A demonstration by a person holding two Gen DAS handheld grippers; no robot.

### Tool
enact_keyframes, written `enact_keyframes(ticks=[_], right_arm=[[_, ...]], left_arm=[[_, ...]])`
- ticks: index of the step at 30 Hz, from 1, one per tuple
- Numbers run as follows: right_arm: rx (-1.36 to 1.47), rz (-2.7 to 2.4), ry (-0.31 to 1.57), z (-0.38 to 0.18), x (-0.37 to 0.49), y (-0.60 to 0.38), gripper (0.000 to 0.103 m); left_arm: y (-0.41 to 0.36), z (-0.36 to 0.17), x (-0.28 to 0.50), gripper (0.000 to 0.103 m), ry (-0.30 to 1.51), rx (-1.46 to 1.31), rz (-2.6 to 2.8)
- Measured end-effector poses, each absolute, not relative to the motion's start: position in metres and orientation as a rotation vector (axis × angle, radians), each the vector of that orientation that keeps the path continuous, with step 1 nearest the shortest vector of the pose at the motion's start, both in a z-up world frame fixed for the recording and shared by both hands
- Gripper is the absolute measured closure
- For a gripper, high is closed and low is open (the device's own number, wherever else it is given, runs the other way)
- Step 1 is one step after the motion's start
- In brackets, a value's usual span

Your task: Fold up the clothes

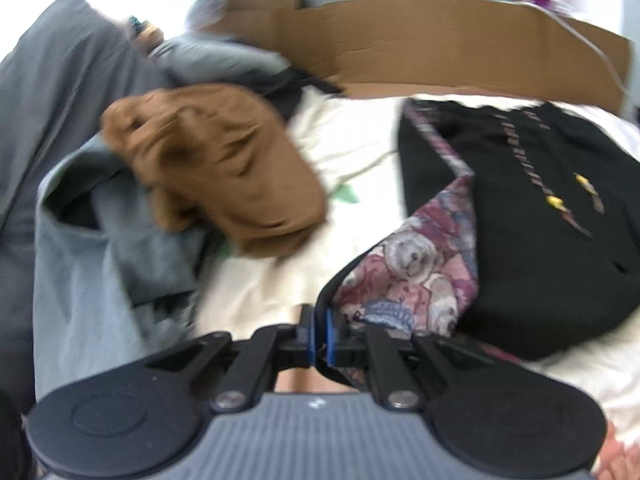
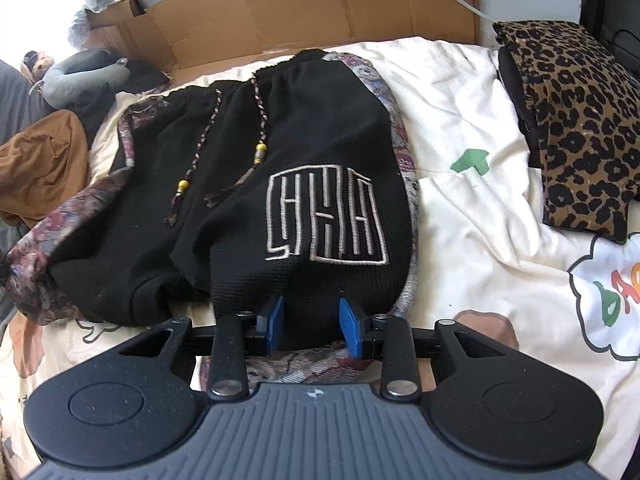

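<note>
Right wrist view is showing the black knit shorts (image 2: 248,168) lying spread on a bed, over a cream sheet (image 2: 472,208) printed with cartoon shapes and a green arrow. The shorts are looking thick and waffle-textured, with floral tapestry side panels, a braided drawstring ending in gold beads, and a boxy embroidered logo in pale thread. Their near hem is sitting between the blue pads of the right gripper (image 2: 311,330), whose jaws are standing apart on either side of the fabric; whether the pads are pressing on it cannot be told. In the left wrist view, which is blurring, the left gripper (image 1: 319,334) is showing its jaws together, clamped on the edge of the shorts (image 1: 520,216) at the tapestry panel, which is lifting off the sheet. Beyond the shorts, a crumpled brown garment (image 2: 40,168) and grey clothes (image 1: 88,240) are piling up on the left, while a folded leopard-print piece (image 2: 576,128) is resting on the right. Flattened cardboard (image 2: 304,4) is leaning along the far edge of the bed.
</note>
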State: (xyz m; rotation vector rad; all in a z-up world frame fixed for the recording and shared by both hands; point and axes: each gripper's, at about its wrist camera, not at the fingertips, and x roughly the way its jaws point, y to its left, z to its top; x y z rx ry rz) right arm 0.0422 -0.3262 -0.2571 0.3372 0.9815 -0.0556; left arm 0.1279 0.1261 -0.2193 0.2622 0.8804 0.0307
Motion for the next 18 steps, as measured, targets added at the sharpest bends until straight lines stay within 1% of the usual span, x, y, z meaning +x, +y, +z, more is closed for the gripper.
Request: enact_keyframes(ticks=[8,18], right_arm=[[0.326,-0.094,0.995,-0.261,0.044,-0.334,0.065],[0.314,-0.106,1.028,-0.268,0.049,-0.335,0.064]], left_arm=[[0.177,-0.220,0.141,0.097,0.909,0.120,0.179],[0.214,-0.236,0.126,0.097,1.004,-0.093,0.309]])
